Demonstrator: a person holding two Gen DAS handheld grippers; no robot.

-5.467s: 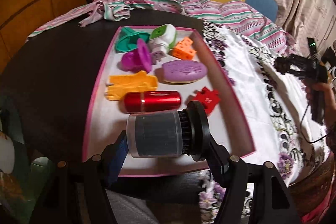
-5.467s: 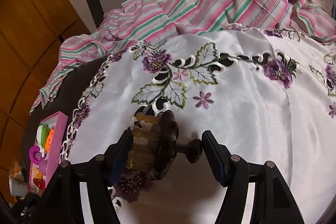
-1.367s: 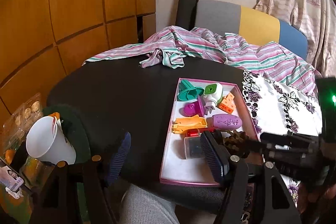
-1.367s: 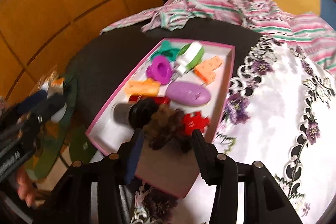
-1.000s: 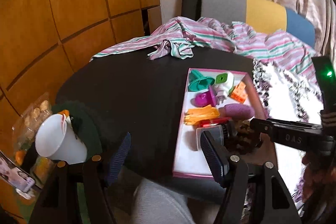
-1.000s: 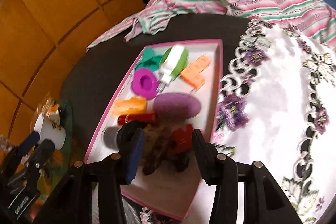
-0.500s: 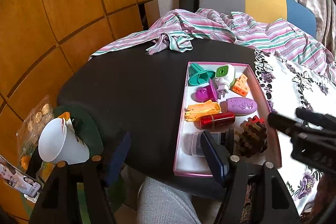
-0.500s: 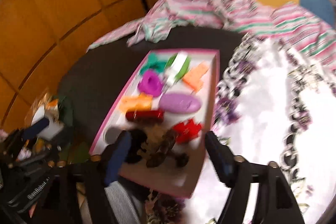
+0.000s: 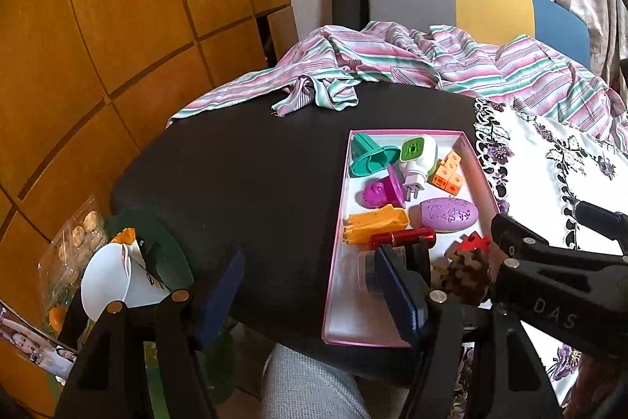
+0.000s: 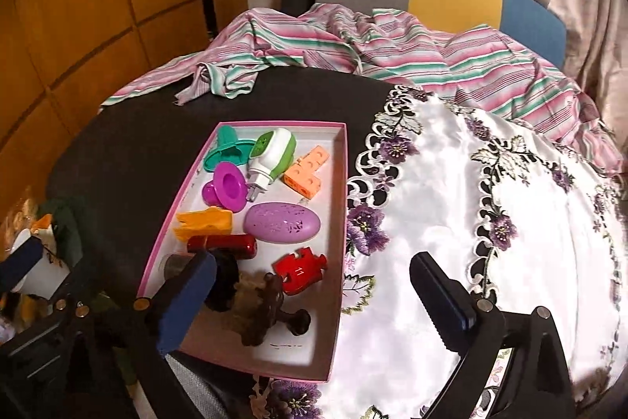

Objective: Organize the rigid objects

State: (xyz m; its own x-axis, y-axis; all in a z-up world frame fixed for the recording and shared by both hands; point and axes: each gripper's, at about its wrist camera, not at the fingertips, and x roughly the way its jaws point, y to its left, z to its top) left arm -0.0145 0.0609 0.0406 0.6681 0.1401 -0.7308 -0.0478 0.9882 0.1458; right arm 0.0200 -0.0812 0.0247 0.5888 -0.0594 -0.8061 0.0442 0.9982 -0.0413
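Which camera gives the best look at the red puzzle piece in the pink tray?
The right wrist view: the red puzzle piece lies unobstructed there. In the left wrist view only its top edge peeks out behind the brown spiky piece.

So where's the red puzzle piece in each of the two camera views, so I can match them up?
Left wrist view: red puzzle piece sits right of centre, low in the pink tray, partly hidden behind the dark brown wooden piece.
Right wrist view: red puzzle piece lies just below centre, fully visible, near the tray's right wall.
Shared landmark: the purple oval case lies just beyond it in both.
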